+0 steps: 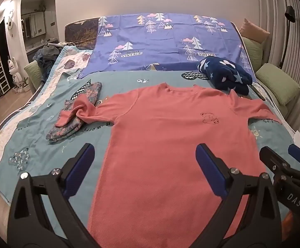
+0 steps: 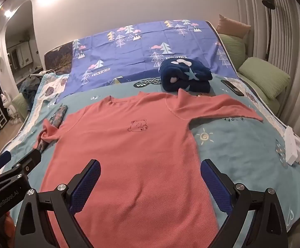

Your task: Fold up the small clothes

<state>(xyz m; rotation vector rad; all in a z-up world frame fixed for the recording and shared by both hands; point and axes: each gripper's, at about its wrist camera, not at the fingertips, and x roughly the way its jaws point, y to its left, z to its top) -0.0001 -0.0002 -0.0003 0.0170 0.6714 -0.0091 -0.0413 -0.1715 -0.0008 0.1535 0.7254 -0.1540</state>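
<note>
A salmon-pink long-sleeved shirt [image 1: 166, 136] lies flat, front up, on the teal bedspread [image 1: 42, 136]; it also shows in the right wrist view [image 2: 129, 155], with a small bear outline [image 2: 138, 125] on the chest. Its left sleeve [image 1: 77, 111] is bunched over a folded floral garment [image 1: 83, 107]; its right sleeve [image 2: 218, 105] lies spread out. My left gripper [image 1: 144, 159] is open and empty above the shirt's lower left part. My right gripper [image 2: 150, 175] is open and empty above the shirt's lower right part, and shows at the left wrist view's right edge [image 1: 282, 155].
A folded navy star-print blanket [image 2: 185, 76] lies behind the shirt. A purple tree-print sheet [image 1: 166, 41] covers the bed's far half. A dark phone [image 2: 232, 87] and a white box [image 2: 291, 144] lie at the right side. Green cushions [image 2: 265, 78] line the right edge.
</note>
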